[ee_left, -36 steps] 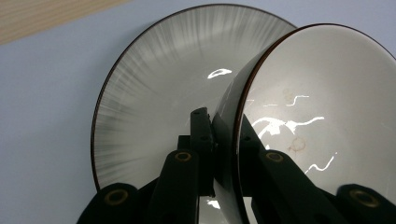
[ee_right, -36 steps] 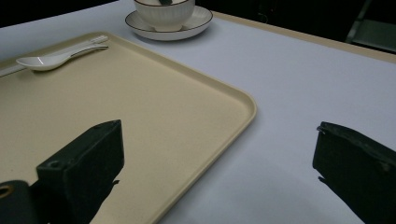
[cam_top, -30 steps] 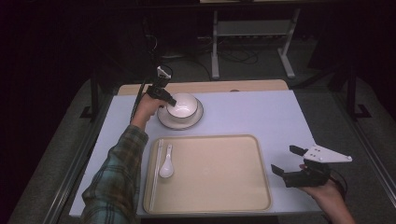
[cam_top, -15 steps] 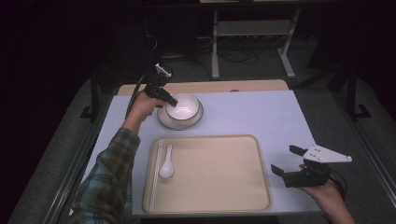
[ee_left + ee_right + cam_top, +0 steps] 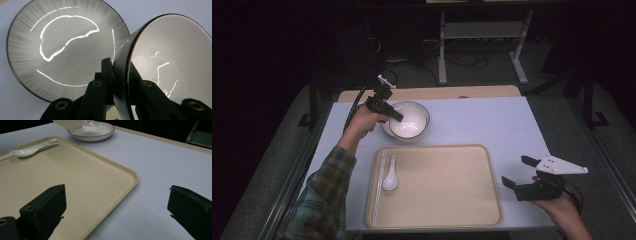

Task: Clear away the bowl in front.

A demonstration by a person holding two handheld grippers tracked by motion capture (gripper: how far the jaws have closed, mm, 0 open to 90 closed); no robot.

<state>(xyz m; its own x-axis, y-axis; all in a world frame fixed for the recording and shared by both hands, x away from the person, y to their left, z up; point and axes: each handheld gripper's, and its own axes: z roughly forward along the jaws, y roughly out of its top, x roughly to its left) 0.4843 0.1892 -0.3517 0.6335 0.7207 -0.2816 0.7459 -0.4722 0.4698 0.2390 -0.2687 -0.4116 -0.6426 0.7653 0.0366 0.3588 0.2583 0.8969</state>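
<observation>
1. Left gripper [image 5: 396, 114] clamped on the rim of a white bowl [image 5: 408, 123]: 1 jaw outside the wall, 1 inside, as seen in the left gripper view.
2. Bowl [image 5: 172, 62] tilted, held off the plate, inner face turned up and toward the tray.
3. Plate [image 5: 62, 47] just beyond and below the left jaws, flat on the table [image 5: 492, 120], pale with a dark rim and fine radial lines.
4. In the right gripper view, bowl [image 5: 67, 123] hanging over the near edge of the plate [image 5: 91, 131].
5. Tray [image 5: 442, 200] on the near side of the left gripper, beige, close to the plate but apart from it.
6. Spoon [image 5: 390, 175] lying near the tray's left rim, white, handle pointing away from the person, beside a pale stick along that rim.
7. Right gripper [image 5: 518, 172] well apart from the bowl, low beside the tray's right edge, jaws spread wide with nothing between them.
8. Between the right jaws in the right gripper view: the tray [image 5: 75, 185] corner and bare table.
9. Checked sleeve on the left forearm.
</observation>
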